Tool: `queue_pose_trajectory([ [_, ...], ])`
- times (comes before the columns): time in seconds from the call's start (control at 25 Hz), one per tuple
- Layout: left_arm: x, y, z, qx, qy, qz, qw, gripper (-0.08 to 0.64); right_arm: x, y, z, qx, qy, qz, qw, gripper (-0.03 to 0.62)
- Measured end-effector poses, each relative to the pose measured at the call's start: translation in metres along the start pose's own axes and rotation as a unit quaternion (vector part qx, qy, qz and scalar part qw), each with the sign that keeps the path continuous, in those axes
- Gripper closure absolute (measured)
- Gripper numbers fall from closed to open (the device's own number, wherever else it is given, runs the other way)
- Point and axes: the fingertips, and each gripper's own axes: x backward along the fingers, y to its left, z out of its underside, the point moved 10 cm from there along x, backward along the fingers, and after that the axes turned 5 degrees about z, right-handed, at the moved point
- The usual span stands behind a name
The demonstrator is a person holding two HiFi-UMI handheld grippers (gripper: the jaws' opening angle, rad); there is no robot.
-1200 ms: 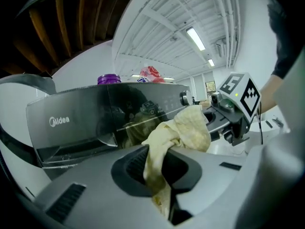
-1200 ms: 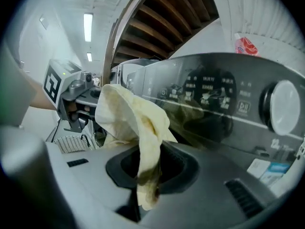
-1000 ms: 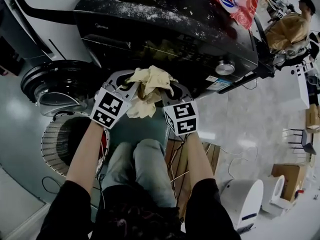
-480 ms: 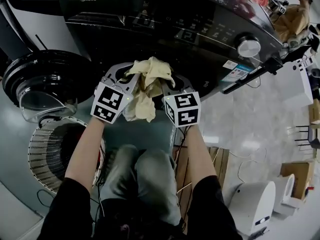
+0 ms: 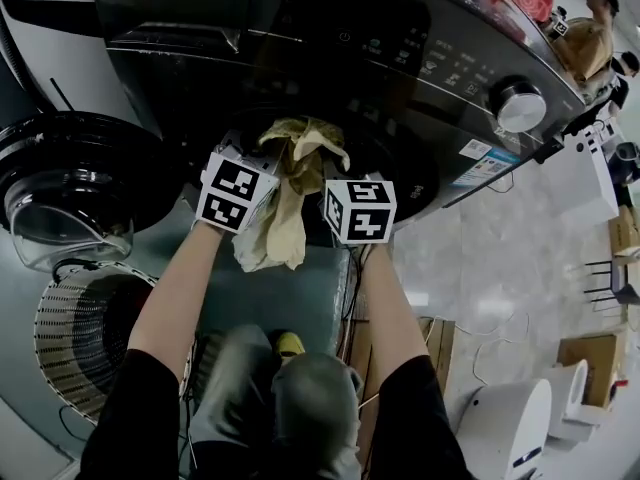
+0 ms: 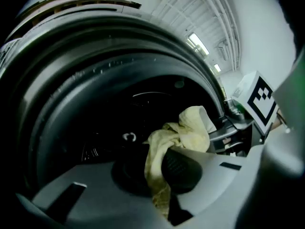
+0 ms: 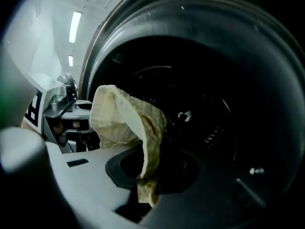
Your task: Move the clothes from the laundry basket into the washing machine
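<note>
- At the mouth of the front-loading washing machine [image 5: 400, 63], the left gripper [image 6: 155, 168] and the right gripper [image 7: 147, 173] each have their jaws clamped on the same yellowish cloth [image 5: 290, 183]. It is bunched between them just in front of the dark drum [image 6: 119, 128].
- In the head view, a long tail of the cloth hangs below the grippers, outside the opening. Let go too early, the garment would likely slide down the machine's front to the floor rather than drop into the drum.
- That hanging tail could also drape over the rubber door seal [image 6: 66, 85] and be trapped when the door [image 5: 70, 183] is swung shut.
- Each gripper pinches only a narrow fold. A snag on the seal's lip could pull the fabric out of one grip and leave it dangling from the other.
- With the grippers close side by side, a push into the opening risks knocking them against each other or against the rim.
- The laundry basket [image 5: 85, 323] stands at lower left, beneath the open door. Whether more clothes wait in it cannot be made out.
</note>
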Motion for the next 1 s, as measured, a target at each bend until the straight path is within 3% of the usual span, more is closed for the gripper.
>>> queue_pose_trajectory([
  [0.32,-0.047,0.024,0.028,0.029,0.014,-0.011,0.9994,0.52,-0.044,-0.014,0.016,-0.039,0.0,0.026,0.999,0.538],
  [0.64,-0.079,0.036,0.054,0.051,0.029,-0.018,0.9981,0.518,-0.077,-0.023,0.036,-0.043,-0.001,0.047,0.998,0.525],
  [0.8,-0.094,0.04,0.069,0.072,0.056,-0.028,0.9955,0.514,-0.087,-0.031,0.042,-0.054,0.002,0.063,0.997,0.492],
  [1.0,-0.094,0.046,0.072,0.076,0.062,-0.038,0.9945,0.465,-0.089,-0.036,0.042,-0.073,-0.017,0.079,0.994,0.41],
])
